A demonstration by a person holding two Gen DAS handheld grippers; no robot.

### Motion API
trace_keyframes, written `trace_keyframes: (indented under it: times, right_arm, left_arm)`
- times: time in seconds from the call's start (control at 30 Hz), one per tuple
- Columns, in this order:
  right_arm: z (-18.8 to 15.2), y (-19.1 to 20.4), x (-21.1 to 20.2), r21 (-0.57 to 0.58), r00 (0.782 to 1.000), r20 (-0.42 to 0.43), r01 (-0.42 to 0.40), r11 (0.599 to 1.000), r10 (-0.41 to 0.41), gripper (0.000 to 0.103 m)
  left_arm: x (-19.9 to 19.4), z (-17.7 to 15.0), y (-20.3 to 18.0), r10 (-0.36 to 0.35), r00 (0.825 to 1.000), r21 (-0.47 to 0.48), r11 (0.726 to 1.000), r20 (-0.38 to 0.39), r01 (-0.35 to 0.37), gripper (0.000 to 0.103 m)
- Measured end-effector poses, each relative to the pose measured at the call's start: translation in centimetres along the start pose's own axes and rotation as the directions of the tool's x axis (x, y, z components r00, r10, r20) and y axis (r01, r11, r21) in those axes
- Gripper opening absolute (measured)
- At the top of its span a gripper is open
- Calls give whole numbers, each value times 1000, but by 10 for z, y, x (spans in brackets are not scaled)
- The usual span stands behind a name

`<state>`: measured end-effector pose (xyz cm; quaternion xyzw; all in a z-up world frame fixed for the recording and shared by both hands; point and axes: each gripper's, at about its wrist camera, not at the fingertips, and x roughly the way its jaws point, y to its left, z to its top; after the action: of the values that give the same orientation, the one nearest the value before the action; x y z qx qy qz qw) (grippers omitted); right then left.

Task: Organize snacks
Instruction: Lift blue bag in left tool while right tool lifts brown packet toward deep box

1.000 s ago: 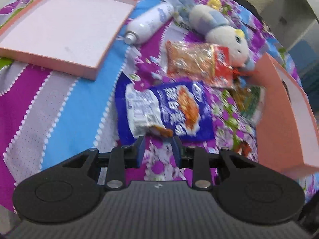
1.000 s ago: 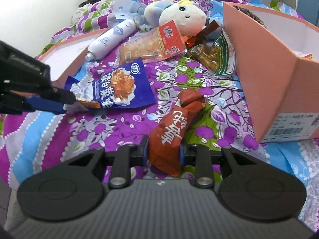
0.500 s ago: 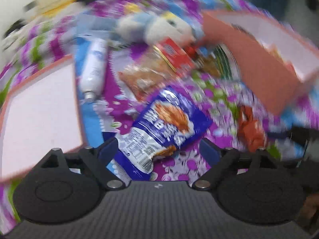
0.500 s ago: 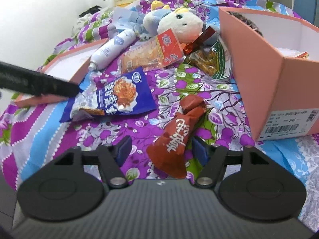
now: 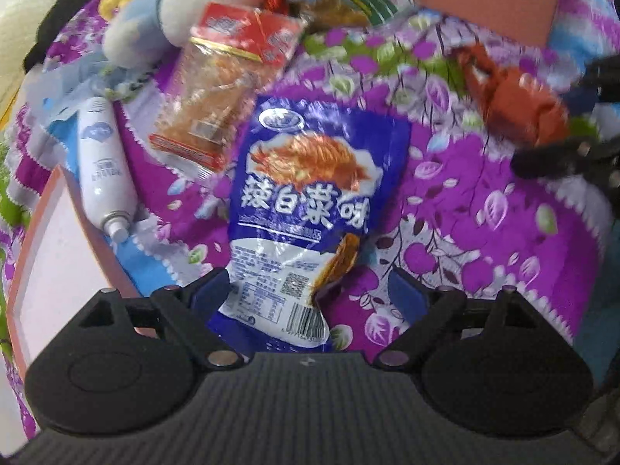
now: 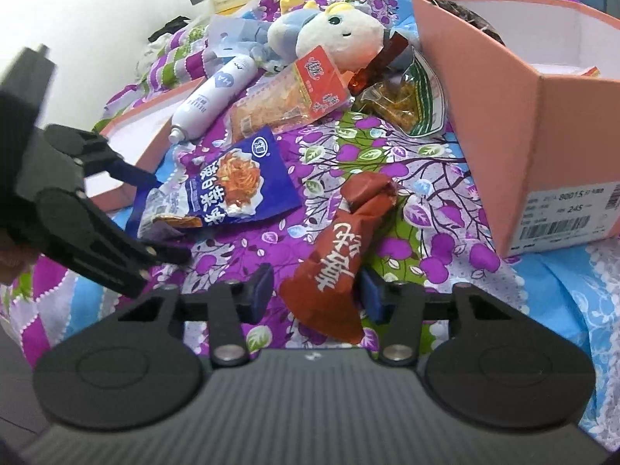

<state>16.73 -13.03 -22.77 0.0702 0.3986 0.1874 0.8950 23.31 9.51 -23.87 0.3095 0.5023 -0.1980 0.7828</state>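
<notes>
Snacks strewn over a flowered bedcover (image 6: 426,240), open pink box (image 6: 503,116) along its right edge, shallow pink lid (image 5: 54,255) toward its left edge.

Left gripper (image 5: 310,288): jaws spread wide, just been opening, pointing steeply down over the blue packet (image 5: 306,201). Packet flat on the cover, mid-bed. Barcode end between the fingers, printed end pointing away toward the plush toy (image 6: 333,35). Long axis in line with the gripper, so jaws set across the short width. One pad close against the packet's edge, the other well clear over bare cloth; no grip seen.

Right gripper (image 6: 316,290): jaws narrower, just been closing, astride the near end of the red packet (image 6: 341,248). Visible gap on one side, hardly any on the other; not yet pinched, by the look of it. Long axis running away from the gripper, far end crumpled and leaning toward the box. Box wall up and to the right of that far end, near but apart.

Judgement: both packets lined up lengthwise for an end-on pinch, needing only a squeeze. Right hand the nearer to the box, left hand the nearer to the lid.

Also lying toward the far edge: white spray bottle (image 5: 104,170) beside the lid, orange-and-red packet (image 5: 224,89) against the toy, green-trimmed packet (image 6: 410,104) against the box wall. All untouched.
</notes>
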Motion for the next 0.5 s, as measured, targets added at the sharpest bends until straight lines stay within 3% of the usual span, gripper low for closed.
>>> trace_keyframes:
  times: [0.07, 0.17, 0.23, 0.33, 0.5]
  right_arm:
    - [1, 0, 2, -5, 1000, -1, -1, 1000, 1, 46]
    - [2, 0, 4, -10, 1000, -4, 1, 1000, -1, 43]
    - [2, 1, 7, -14, 1000, -4, 2, 1000, -2, 41]
    - [4, 1, 11, -16, 1000, -8, 6, 1000, -6, 37]
    - [5, 1, 11, -30, 1000, -15, 7, 1000, -8, 32]
  left_arm:
    - [4, 1, 4, -11, 1000, -39, 999, -1, 11, 90]
    - [5, 1, 8, -15, 1000, -64, 998, 3, 15, 78]
    - [6, 0, 11, -7, 1000, -83, 997, 3, 7, 63]
    - [5, 1, 11, 14, 1000, -111, 994, 5, -13, 53]
    - [-3, 3, 7, 37, 999, -180, 983, 9, -34, 43]
